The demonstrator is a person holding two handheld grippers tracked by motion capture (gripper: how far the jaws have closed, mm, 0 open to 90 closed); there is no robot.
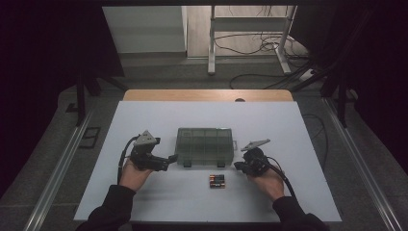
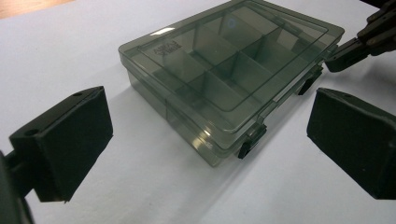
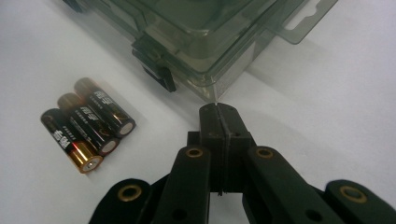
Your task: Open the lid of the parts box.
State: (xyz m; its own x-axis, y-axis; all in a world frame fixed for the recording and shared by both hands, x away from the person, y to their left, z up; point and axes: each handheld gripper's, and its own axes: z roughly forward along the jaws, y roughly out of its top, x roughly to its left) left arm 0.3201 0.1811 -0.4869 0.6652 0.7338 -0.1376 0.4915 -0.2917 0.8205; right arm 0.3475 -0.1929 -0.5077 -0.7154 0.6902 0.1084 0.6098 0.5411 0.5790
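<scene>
Smoky clear compartment box (image 1: 205, 146), lid down, flat at the middle of the pale worktop (image 1: 144, 115); both black front latches (image 2: 251, 141) seemingly fastened, dividers visible through the lid. Hang tab (image 3: 306, 18) jutting from the box's right end.

Right gripper (image 1: 239, 166) low at the box's front right corner, jaws pressed fully together with nothing between them, the joined tip just short of the corner wall and near the right-hand latch in the right gripper view (image 3: 218, 110); whether touching the plastic, impossible to tell. Same tip visible at the far corner in the left gripper view (image 2: 343, 57).

Left gripper (image 1: 173, 157) just off the box's front left corner, jaws spread wide, empty, pads (image 2: 70, 140) standing clear on either side of the near corner and not touching the box.

Three black-and-gold batteries (image 1: 217, 181) side by side, touching, on the worktop just in front of the box, between the two hands and nearer the right one (image 3: 88, 128).
</scene>
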